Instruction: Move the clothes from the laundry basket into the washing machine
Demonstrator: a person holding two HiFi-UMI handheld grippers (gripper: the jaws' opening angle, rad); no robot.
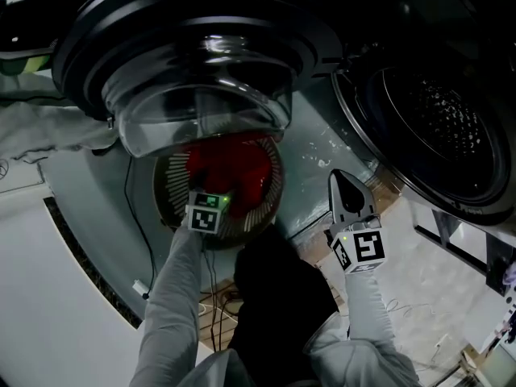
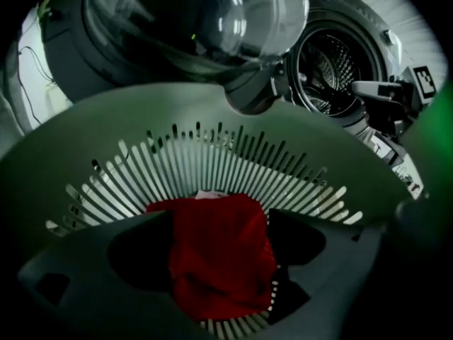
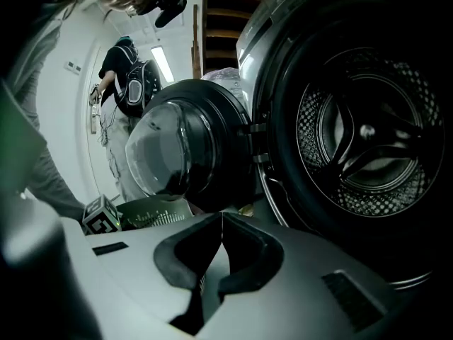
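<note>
A red garment [image 2: 219, 261] lies at the bottom of the slatted laundry basket [image 2: 212, 119], under the washer's open glass door [image 1: 201, 63]. My left gripper [image 2: 216, 219] points down into the basket [image 1: 165, 204]; its jaws stand open on either side of the red garment [image 1: 230, 172], and the pads do not press on it. My right gripper [image 3: 219, 218] is shut with nothing in it and hangs in front of the machine's dark drum [image 3: 368, 140]. In the head view the right gripper [image 1: 347, 182] is to the right of the basket, below the drum opening [image 1: 439, 123].
The round door [image 3: 177, 147] swings out over the basket and hides part of it from above. A cable [image 1: 137, 240] runs across the floor beside the basket. A person [image 3: 127, 83] stands far back in the room. Pale cloth [image 1: 40, 131] lies at the left.
</note>
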